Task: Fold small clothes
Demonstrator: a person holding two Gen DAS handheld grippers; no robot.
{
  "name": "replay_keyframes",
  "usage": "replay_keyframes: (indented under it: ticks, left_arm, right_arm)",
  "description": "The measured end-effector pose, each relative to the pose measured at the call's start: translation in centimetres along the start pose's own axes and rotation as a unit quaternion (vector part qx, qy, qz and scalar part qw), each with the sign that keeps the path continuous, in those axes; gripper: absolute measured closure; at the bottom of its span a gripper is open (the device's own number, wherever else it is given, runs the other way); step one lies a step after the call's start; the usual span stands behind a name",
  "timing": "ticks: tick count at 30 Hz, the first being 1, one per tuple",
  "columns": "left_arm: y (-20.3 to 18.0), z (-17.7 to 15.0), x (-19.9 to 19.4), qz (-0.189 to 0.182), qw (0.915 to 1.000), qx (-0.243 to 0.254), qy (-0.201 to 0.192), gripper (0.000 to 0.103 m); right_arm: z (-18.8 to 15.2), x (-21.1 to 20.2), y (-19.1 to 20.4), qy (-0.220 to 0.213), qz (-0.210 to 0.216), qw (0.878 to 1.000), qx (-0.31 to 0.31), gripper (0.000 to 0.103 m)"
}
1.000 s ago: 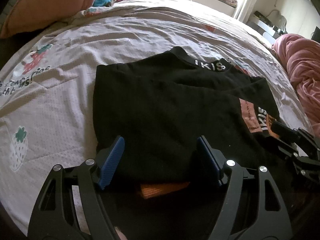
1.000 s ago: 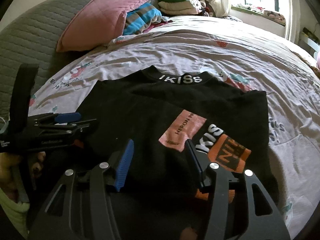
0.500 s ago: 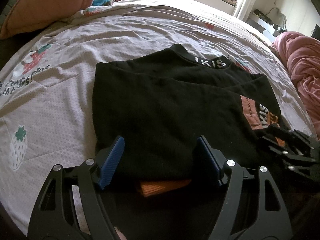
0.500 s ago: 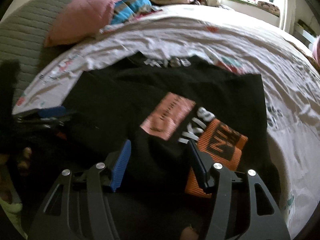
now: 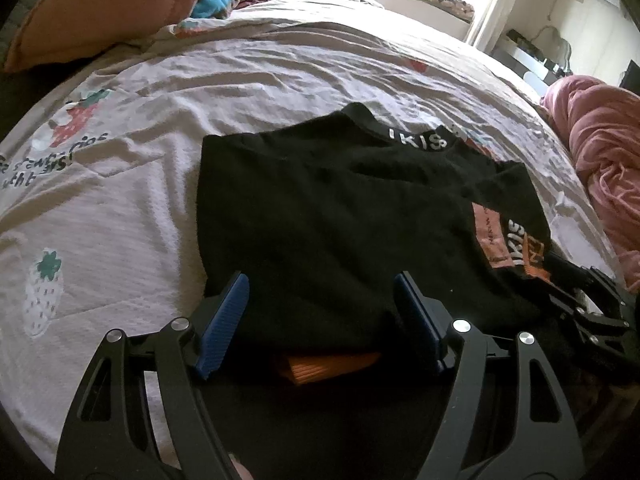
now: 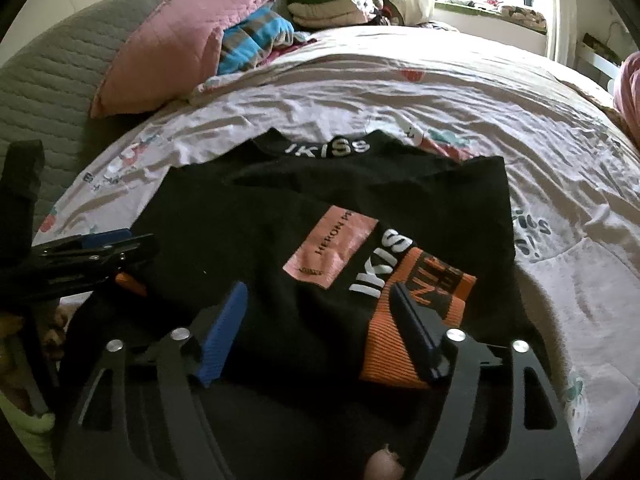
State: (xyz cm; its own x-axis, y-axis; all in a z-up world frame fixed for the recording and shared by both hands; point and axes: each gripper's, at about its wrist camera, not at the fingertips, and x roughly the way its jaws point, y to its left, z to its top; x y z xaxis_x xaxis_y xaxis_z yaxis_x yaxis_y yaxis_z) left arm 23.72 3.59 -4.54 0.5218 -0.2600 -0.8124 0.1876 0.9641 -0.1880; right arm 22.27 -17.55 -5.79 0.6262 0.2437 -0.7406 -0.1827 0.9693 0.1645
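A small black top (image 5: 340, 216) with a white-lettered collar, a pink patch and orange cuffs lies partly folded on the bed. It also shows in the right wrist view (image 6: 280, 216). My left gripper (image 5: 320, 304) is open at the top's near left hem, its blue pads on either side of the fabric. My right gripper (image 6: 318, 312) is open over the near right part, by the orange cuff (image 6: 416, 320). Each gripper shows in the other's view, the right one (image 5: 592, 312) and the left one (image 6: 92, 252).
The white strawberry-print bedsheet (image 5: 120, 200) spreads around the top. A pink pillow (image 6: 168, 48) and striped and stacked clothes (image 6: 328, 4) lie at the head of the bed. A pink blanket (image 5: 600, 152) is bunched at the right edge.
The right gripper dipped toward the top and came back up a little; its view is steady again. The left gripper has hardly moved. The top lies as before.
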Motion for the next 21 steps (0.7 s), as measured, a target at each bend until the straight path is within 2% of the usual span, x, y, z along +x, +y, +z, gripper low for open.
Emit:
replay_keyframes:
  ticks: [4, 6, 8, 10, 14, 21]
  left_arm:
    - [0.3, 0.0, -0.9, 0.000, 1.0000, -0.003, -0.009, 0.036]
    - [0.4, 0.0, -1.4, 0.000, 0.9999, -0.005, -0.015, 0.036]
    - [0.6, 0.0, -2.2, 0.000, 0.9997, -0.008, -0.024, 0.036]
    - [0.7, 0.0, -2.9, 0.002, 0.9994, -0.009, -0.033, 0.027]
    - [0.5, -0.2, -4.4, 0.011, 0.9986, -0.003, -0.052, 0.024]
    - [0.2, -0.6, -6.2, 0.018, 0.9971, 0.002, -0.074, 0.010]
  right_arm:
    - [0.1, -1.2, 0.0, -0.018, 0.003, 1.000, 0.005, 0.017]
    - [0.2, -1.7, 0.1, -0.026, 0.004, 1.000, 0.007, 0.016]
    - [0.3, -2.4, 0.1, -0.037, 0.001, 0.999, 0.009, 0.012]
    - [0.5, -2.9, 0.1, -0.045, 0.002, 0.999, 0.010, 0.010]
    - [0.7, -3.9, 0.3, -0.058, 0.001, 0.998, 0.007, 0.008]
    - [0.9, -5.6, 0.8, -0.077, 0.003, 0.997, 0.004, 0.006]
